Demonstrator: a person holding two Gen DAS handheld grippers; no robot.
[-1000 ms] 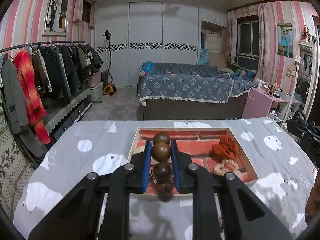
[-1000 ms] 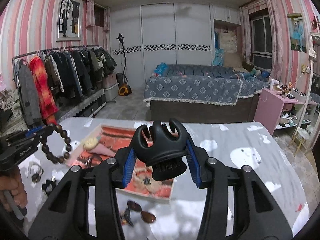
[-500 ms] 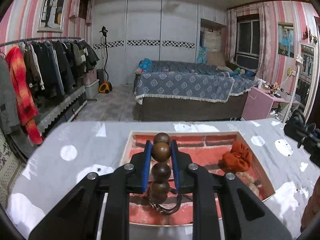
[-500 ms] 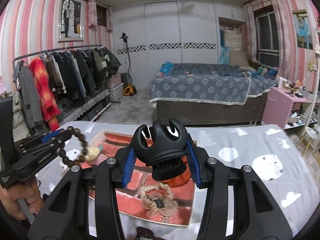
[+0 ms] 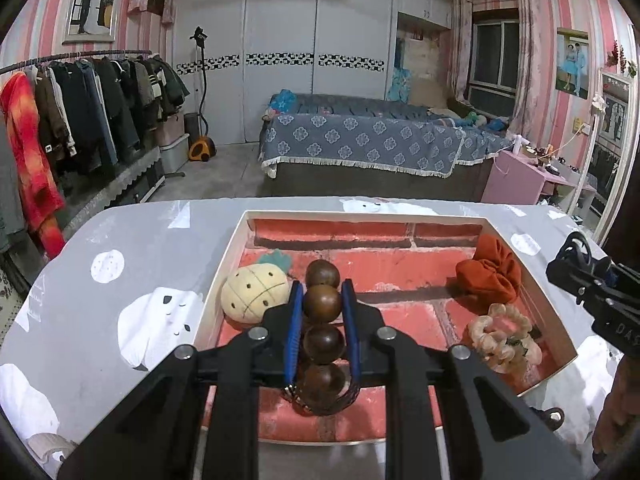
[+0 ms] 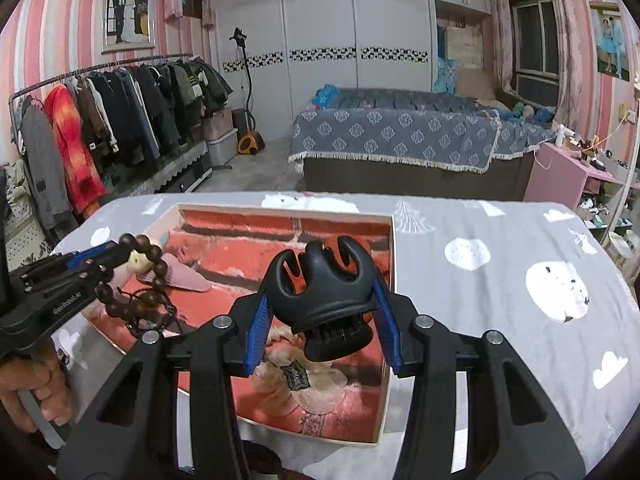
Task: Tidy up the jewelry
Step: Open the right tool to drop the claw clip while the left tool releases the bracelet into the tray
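In the left wrist view, the left gripper (image 5: 320, 312) is seen clamped narrowly on a wooden bead bracelet (image 5: 322, 304). Since the earlier pictures it has been brought lower and nearer, so that the bracelet now hangs over the near left part of the tray (image 5: 400, 216), beside a pineapple toy (image 5: 254, 294). An orange scrunchie (image 5: 490, 276) and a pale scrunchie (image 5: 502, 338) lie along the tray's right edge. Release into the tray is judged to be close.

In the right wrist view, the right gripper (image 6: 324, 304) is held half open on a black claw clip (image 6: 324, 292), likewise lowered over the tray's right side.

The table (image 6: 500, 280) is covered by a grey patterned cloth. Behind it a bed (image 6: 400, 136), a clothes rack (image 6: 120, 96) and pink striped walls are seen.
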